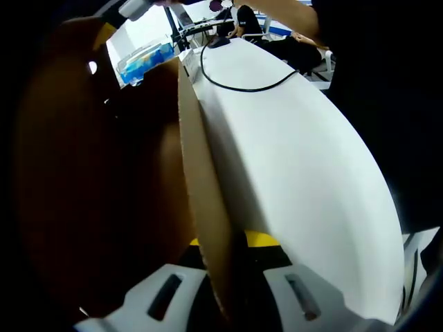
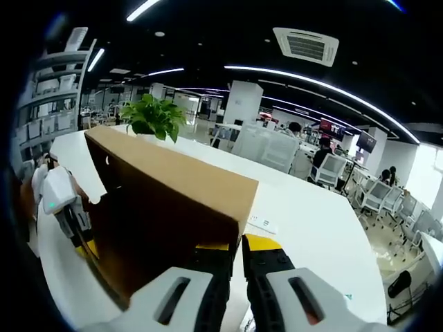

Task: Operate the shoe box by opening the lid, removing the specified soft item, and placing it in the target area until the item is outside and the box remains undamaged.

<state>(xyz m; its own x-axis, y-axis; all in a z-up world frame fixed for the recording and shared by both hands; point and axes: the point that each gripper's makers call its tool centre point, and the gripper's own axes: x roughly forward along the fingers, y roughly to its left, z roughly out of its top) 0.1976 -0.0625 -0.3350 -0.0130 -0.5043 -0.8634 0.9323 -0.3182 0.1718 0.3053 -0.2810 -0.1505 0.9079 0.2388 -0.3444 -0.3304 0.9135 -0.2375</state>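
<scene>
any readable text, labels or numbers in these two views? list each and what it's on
None can be read.
Small white card on the white table, beside the cardboard box: dark marks, too small to read.
Blue-and-clear container beyond the box wall: too blurred to tell any print.
Red screens far back in the office: glare only, nothing legible.

Open-plan office: white table (image 2: 311,214); beyond it a potted plant (image 2: 152,117), white chairs (image 2: 277,149); ceiling light strips (image 2: 325,86) above.
</scene>
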